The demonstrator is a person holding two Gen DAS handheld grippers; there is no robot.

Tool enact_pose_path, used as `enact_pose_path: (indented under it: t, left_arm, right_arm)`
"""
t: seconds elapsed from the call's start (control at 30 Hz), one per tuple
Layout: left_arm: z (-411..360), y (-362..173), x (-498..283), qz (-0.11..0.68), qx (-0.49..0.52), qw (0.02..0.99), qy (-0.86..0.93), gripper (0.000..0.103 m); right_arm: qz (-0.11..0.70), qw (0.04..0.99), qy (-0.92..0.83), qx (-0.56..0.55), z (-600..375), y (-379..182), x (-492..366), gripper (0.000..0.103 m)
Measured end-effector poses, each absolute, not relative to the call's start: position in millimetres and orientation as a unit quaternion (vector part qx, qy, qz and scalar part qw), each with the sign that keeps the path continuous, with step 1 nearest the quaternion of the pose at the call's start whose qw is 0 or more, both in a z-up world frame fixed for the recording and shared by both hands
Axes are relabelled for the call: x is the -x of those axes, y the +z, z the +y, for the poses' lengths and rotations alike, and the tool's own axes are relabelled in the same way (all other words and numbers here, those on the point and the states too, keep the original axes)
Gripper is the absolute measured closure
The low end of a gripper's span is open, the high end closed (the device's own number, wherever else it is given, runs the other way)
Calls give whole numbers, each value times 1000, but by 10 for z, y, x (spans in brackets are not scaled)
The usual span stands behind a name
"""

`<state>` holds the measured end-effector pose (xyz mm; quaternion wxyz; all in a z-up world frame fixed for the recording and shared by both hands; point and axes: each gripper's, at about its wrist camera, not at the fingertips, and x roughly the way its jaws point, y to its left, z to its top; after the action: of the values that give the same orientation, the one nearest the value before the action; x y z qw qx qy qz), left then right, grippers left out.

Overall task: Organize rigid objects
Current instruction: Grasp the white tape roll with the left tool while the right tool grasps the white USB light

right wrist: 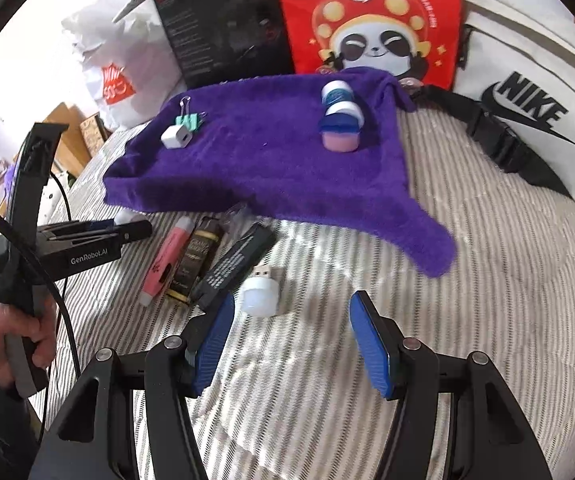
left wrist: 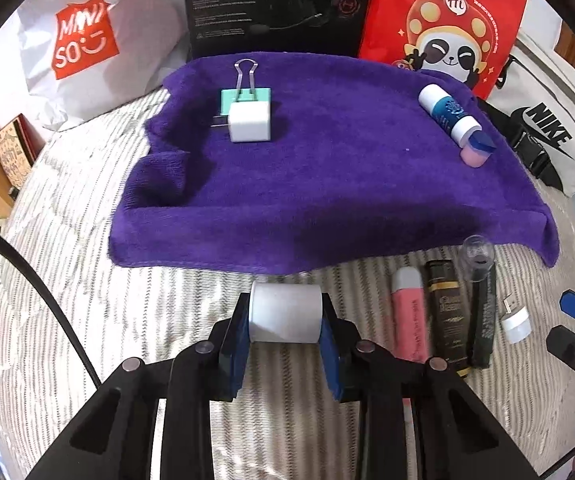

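My left gripper [left wrist: 285,334] is shut on a white cylinder [left wrist: 285,314], held over the striped bedding just short of the purple towel [left wrist: 327,184]. On the towel lie a white charger cube [left wrist: 249,122], a teal binder clip [left wrist: 245,94], a blue-and-white tube [left wrist: 447,114] and a pink jar with a blue lid [left wrist: 475,152]. My right gripper [right wrist: 291,336] is open and empty above the bedding, just right of a small white USB light [right wrist: 259,290]. The left gripper also shows in the right wrist view [right wrist: 127,230].
A pink highlighter [left wrist: 409,320], a dark gold-lettered tube [left wrist: 447,316] and a black tube with a clear cap [left wrist: 481,300] lie side by side in front of the towel. Bags and a black box [left wrist: 275,4] stand behind it; a Nike bag [right wrist: 527,120] lies at right.
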<state>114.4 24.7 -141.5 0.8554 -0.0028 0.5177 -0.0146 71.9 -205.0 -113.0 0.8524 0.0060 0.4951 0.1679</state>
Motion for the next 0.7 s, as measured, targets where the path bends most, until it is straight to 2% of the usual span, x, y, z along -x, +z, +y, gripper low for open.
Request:
enact_pose_path:
  t: [0.17, 0.33, 0.47, 0.53, 0.7]
  left_arm:
    - [287, -1418, -1116, 514, 3, 858, -20, 73]
    - [258, -1418, -1114, 512, -2, 859, -16, 73]
    - [238, -1419, -1105, 509, -8, 860, -14, 73]
    - [235, -1418, -1102, 508, -8, 862, -13, 73]
    - [243, -1422, -1066, 497, -12, 867, -18, 73]
  right_arm:
    - [501, 846, 178, 23, -1860, -1263, -741, 45]
    - [509, 841, 178, 37, -1767, -1384, -785, 62]
    - [496, 849, 173, 53, -1735, -1397, -781, 69]
    - [488, 854, 169, 61, -1729, -1402, -788, 79]
    - [486, 855, 166, 70, -1789, -1387, -776, 79]
